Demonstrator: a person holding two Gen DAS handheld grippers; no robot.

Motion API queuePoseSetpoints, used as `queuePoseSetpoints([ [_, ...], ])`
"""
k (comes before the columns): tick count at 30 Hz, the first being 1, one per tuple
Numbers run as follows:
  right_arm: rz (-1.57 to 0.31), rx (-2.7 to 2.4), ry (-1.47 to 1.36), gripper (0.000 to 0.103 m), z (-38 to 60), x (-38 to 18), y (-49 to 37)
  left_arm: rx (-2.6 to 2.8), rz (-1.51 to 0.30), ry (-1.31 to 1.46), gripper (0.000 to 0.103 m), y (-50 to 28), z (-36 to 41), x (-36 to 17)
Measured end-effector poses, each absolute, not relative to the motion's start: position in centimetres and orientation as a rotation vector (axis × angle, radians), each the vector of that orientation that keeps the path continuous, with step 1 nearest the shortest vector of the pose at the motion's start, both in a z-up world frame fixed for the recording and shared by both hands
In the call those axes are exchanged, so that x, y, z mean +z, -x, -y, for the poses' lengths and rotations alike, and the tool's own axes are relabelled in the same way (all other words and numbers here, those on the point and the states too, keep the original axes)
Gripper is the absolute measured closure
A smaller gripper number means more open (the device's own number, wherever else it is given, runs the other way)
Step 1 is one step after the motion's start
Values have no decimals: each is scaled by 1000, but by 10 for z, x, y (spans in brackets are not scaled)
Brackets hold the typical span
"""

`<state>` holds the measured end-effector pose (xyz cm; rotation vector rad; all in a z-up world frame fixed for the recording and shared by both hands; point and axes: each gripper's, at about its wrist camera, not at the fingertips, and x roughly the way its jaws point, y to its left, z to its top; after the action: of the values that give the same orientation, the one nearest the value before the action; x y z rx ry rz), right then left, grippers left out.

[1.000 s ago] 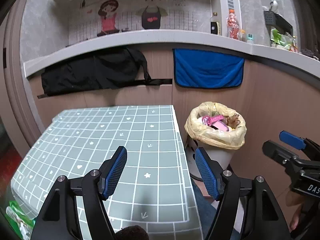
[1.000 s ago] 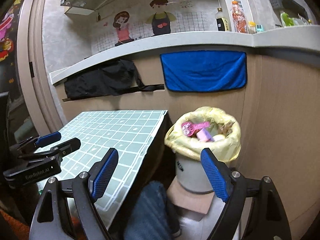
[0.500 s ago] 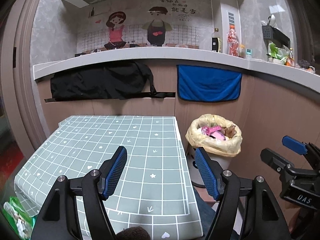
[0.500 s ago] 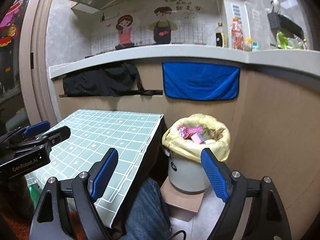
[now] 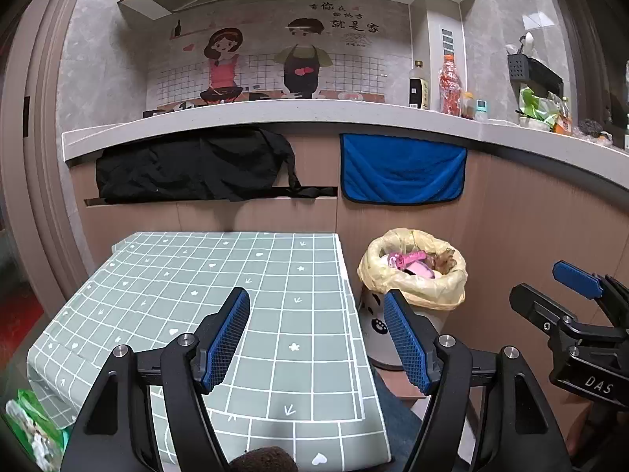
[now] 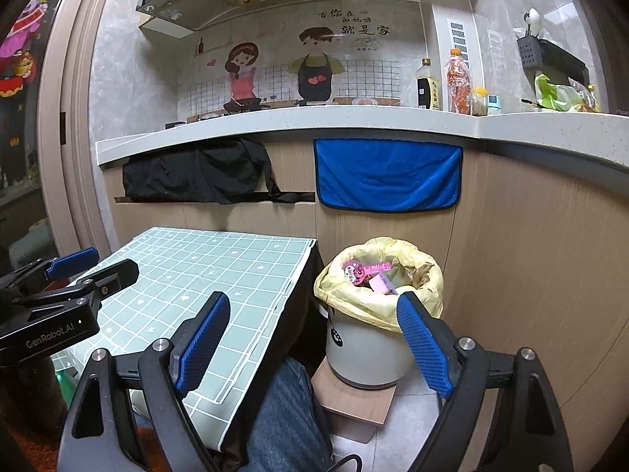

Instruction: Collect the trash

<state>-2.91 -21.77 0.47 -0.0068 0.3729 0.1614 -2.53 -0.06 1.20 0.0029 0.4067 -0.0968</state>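
claws, left (image 5: 316, 336) and right (image 6: 310, 344), stay released and empty, now farther from the trash bin (image 6: 367, 338).

The table cover (image 5: 220, 287) looks like smooth, faintly sheened plastic sheet printed with a white grid. Beside the table, the bin (image 6: 365, 358) has a smooth, slightly glossy white plastic body, lined with a thin, crinkled, translucent yellow plastic bag (image 6: 354, 291), and stands on a matt wood-look board (image 6: 355, 405). Behind the bin, the cabinet front (image 6: 530, 275) is matt wood-grain panel under a speckled, stone-like countertop (image 6: 354, 120); a plush blue cloth (image 6: 387, 179) hangs there. Both grippers, left (image 5: 316, 338) and right (image 6: 314, 344), are matt black plastic with ribbed blue rubbery pads (image 5: 226, 340) and shiny metal screws.
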Motion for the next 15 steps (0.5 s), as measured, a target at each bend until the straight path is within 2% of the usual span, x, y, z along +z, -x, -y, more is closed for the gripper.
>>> queuePoseSetpoints([
  [15,-382,161,-4,18,220,3,27,-97,-408,-4,32,25,2,11],
])
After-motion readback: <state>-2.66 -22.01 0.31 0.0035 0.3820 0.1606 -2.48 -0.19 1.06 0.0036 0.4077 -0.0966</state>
